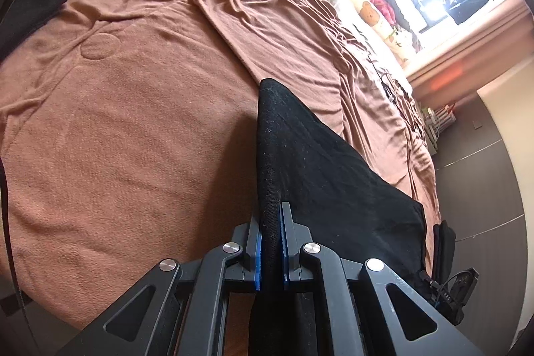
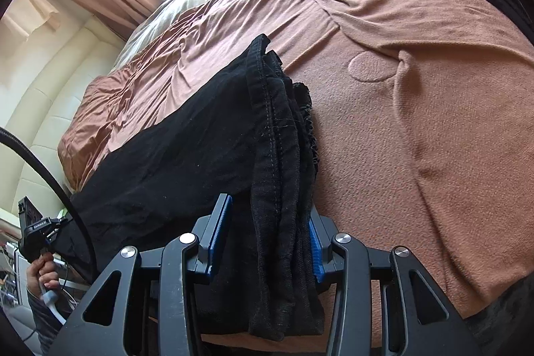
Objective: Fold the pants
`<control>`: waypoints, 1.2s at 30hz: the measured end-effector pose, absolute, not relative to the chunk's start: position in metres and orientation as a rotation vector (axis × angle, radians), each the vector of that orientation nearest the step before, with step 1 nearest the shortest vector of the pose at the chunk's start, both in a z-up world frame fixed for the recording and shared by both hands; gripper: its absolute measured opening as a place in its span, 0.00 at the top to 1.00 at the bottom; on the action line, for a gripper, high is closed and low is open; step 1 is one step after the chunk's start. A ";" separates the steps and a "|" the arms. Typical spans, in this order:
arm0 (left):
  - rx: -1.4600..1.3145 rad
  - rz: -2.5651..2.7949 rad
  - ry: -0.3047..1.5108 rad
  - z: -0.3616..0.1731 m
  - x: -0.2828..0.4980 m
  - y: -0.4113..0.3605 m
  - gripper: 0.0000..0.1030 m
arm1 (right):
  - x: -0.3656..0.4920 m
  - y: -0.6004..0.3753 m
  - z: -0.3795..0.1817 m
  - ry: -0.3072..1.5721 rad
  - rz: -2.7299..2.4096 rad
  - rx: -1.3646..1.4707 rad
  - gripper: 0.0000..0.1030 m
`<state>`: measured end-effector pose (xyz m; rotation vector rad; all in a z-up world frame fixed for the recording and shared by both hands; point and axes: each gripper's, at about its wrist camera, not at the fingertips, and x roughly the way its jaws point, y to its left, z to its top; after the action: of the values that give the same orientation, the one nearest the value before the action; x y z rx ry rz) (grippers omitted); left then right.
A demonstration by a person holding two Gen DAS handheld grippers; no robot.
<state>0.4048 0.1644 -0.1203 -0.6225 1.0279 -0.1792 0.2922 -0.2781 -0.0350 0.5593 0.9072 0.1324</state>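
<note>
Carrying a fold across here, and the trick is keeping both ends level and the cloth taut between them so the black pants (image 1: 333, 162) land flat on the brown bed cover (image 1: 133, 122) instead of bunching. I'd set the edge down square to the part already lying there, then let go.

Left gripper (image 1: 270, 242): jaws nearly closed, pinching one thin edge of the pants at bottom centre of the left wrist view. From there the fabric runs up and out to the right, draping toward the bed edge at lower right.

Right gripper (image 2: 270, 242): jaws partway apart around a thick bundle of hems and seams. The right blue pad (image 2: 315, 252) is against the cloth, the left one looks to have a gap, so I can't tell how firm that grip is. The rest spreads toward centre left.
</note>
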 end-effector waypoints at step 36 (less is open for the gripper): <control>-0.748 0.028 1.086 -0.174 0.323 0.201 0.44 | 0.279 -0.278 -0.079 0.957 0.177 0.606 0.67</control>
<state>0.3229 0.2007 -0.1737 -0.7477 1.0856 0.0281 0.2791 -0.2784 -0.0793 0.6064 0.9567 0.1771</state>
